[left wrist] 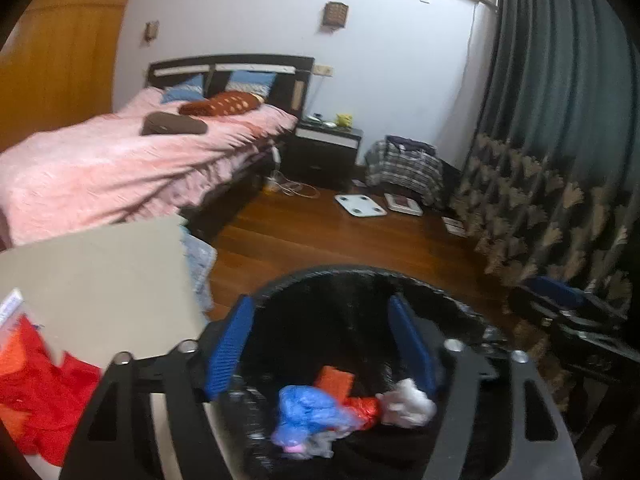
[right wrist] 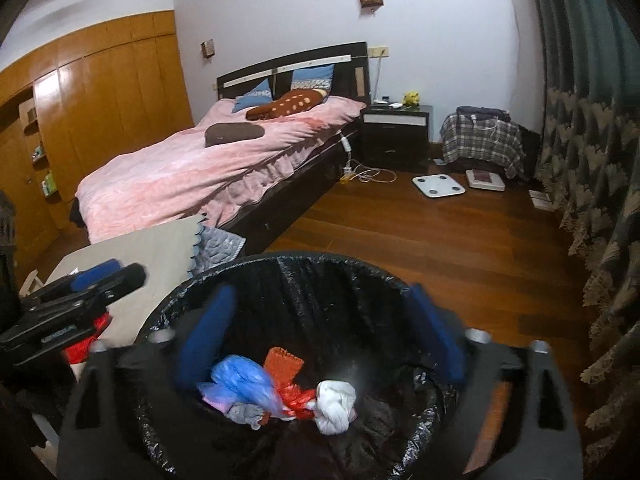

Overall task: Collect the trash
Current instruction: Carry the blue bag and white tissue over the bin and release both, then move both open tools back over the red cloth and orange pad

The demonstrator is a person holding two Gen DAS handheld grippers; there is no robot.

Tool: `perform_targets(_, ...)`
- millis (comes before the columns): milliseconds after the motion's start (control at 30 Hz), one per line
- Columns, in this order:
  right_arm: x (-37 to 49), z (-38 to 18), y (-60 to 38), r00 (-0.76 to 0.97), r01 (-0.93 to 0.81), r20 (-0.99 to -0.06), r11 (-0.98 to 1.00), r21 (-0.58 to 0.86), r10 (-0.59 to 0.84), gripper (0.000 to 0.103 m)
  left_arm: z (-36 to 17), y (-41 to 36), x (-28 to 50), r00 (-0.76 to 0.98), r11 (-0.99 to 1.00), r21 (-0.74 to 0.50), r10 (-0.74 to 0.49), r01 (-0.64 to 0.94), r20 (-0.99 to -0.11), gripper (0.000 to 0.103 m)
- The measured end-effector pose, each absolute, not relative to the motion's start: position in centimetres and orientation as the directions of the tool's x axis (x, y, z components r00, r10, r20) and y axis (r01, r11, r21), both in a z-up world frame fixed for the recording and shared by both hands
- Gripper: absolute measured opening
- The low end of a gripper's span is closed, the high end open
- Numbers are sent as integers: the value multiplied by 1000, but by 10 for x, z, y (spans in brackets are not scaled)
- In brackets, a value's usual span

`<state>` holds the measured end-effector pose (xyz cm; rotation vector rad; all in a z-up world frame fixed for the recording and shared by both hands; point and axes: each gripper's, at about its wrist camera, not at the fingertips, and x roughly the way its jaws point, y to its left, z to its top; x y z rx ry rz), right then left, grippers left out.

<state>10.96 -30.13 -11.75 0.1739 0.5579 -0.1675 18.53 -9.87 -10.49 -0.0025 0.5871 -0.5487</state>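
The right gripper (right wrist: pixel 320 336), blue-padded, stands spread wide and empty over the round bin with a black plastic liner (right wrist: pixel 280 264); the left gripper (left wrist: pixel 320 344) is likewise released, nothing between its pads. Both tilt down into the bin's mouth. The trash lies on the bin's bottom: a crumpled blue plastic bag (right wrist: pixel 244 384), a red wrapper (right wrist: pixel 298 400) and a white wad (right wrist: pixel 336 404). Risk: with 2 grippers crowding 1 opening, a finger could snag the loose liner and drag it or tip the bin.
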Motion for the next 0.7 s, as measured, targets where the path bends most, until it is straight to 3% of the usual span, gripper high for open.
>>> perform_targets(100,111,-115,-295,836,201,-538,971,128,-102,95,-100,-80,179,738,883,-114,-446,455,-507,90)
perform_targets(200,114,-111,-285,840,173,-537,977,127,-78,96,-94,-59,178,763,903,-104,-410,418,-499,93)
perform_targets(700,156,-103,-167,829,-73,-544,989,125,130,96,-91,84,165,858,990,-54,-143,134,-493,96)
